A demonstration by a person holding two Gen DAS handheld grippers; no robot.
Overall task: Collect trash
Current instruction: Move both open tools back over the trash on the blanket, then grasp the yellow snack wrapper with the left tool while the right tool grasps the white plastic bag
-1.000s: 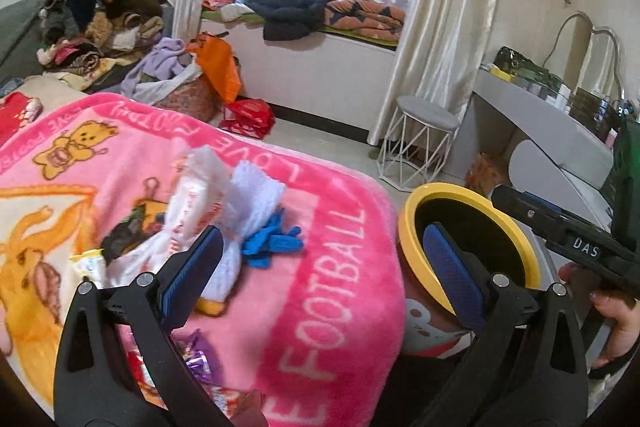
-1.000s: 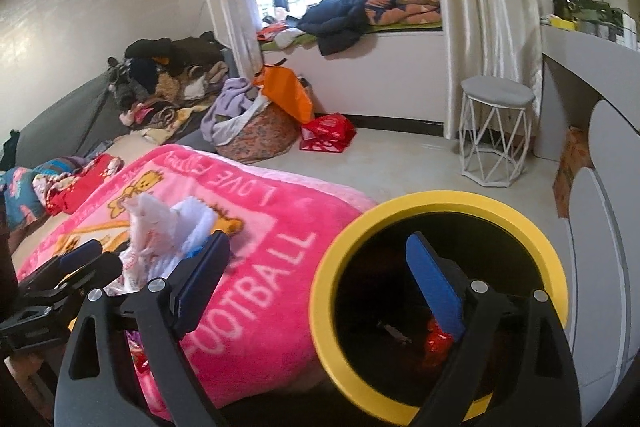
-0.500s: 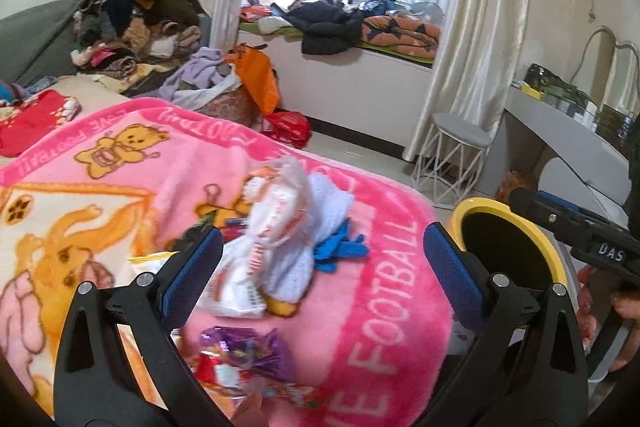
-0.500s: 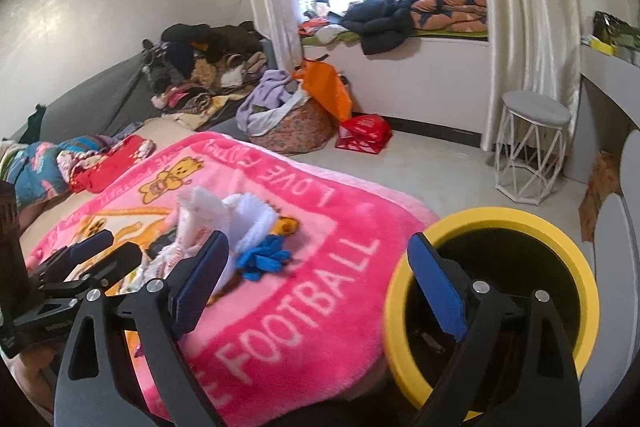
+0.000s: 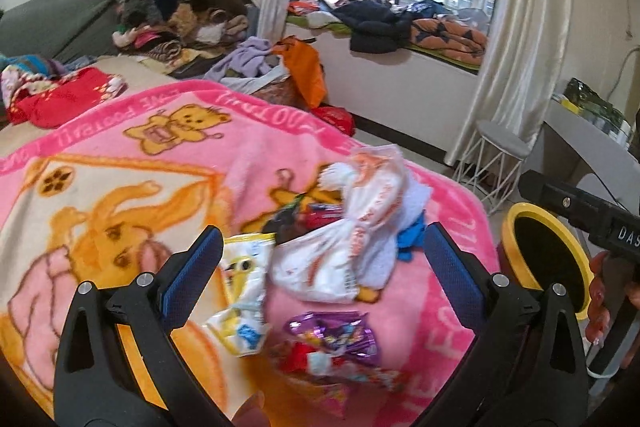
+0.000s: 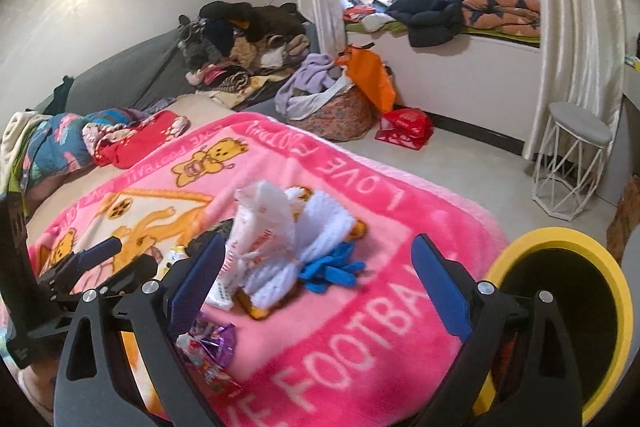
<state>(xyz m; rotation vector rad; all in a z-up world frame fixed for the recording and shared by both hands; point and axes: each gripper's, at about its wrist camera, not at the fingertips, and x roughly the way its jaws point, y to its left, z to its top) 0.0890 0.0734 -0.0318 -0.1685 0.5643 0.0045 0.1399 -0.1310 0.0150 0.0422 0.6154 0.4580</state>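
Note:
Trash lies in a heap on the pink blanket (image 5: pixel 140 147) (image 6: pixel 360 327): a crumpled white bag (image 5: pixel 352 227) (image 6: pixel 264 219), a blue glove (image 5: pixel 410 239) (image 6: pixel 332 269), a yellow and white packet (image 5: pixel 244 291), a purple wrapper (image 5: pixel 336 335) (image 6: pixel 212 341) and dark and red wrappers (image 5: pixel 308 215). A yellow-rimmed bin (image 5: pixel 544 259) (image 6: pixel 568 307) stands off the bed's right corner. My left gripper (image 5: pixel 320 267) hangs open over the heap, holding nothing. My right gripper (image 6: pixel 316 279) is open with its jaws still opening and nothing pressed between them; it also shows as a black bar (image 5: pixel 580 211).
Laundry is piled at the back left (image 6: pixel 244 39) and on the window ledge (image 6: pixel 460 7). A basket of clothes (image 6: pixel 332 107), an orange bag (image 6: pixel 370 75), a red bag (image 6: pixel 404 127) and a white wire stool (image 6: pixel 572 155) stand on the floor. A hand (image 5: pixel 600 291) grips the right tool.
Both grippers have swung left, away from the bin and over the blanket. The trash heap now sits between the fingers of each; the bin has slid to the right edge of both views.

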